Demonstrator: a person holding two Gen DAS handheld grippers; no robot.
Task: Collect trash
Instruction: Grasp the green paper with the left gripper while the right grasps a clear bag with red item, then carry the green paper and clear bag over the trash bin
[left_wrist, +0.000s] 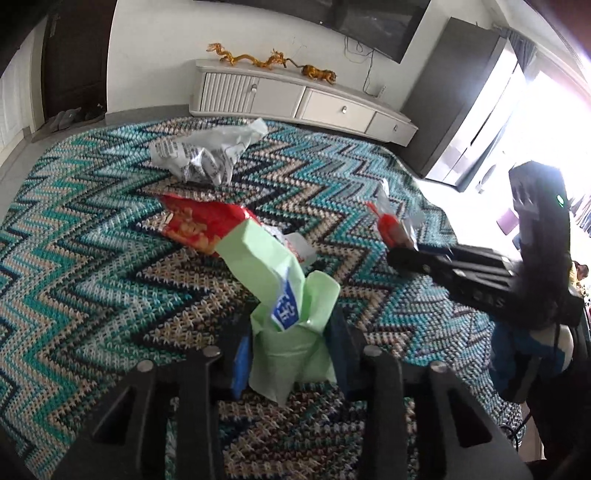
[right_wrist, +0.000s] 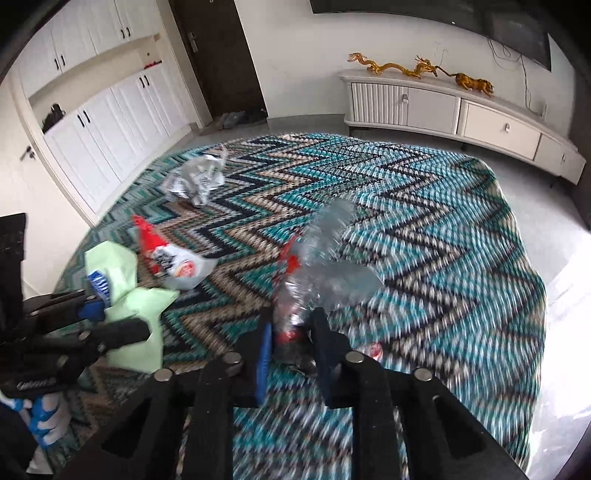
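A bed covered by a zigzag-knit blanket in teal, beige and black was seen to fill both views, and all the trash was carried on it. Beyond the far edge of the bed, a low white cabinet was set against the wall, with golden dragon figures and a tiger figure placed on its top.

Toward the far edge of the blanket, a crumpled silver-and-white wrapper was seen lying alone. Nearer the middle, a red snack bag was laid flat, its near end overlapped by a light green paper packet bearing a blue label.

The green packet was clamped at its lower part between the blue-padded fingers of the left gripper, and its upper part was seen standing up and bent toward the red bag. In the right wrist view, the same grip was shown from the side at the left edge of the blanket.

A clear plastic wrapper with red print was pinched at its base by the right gripper, whose jaws were drawn nearly together on it; its free end stood upward. That view was blurred, so finer detail could not be told.
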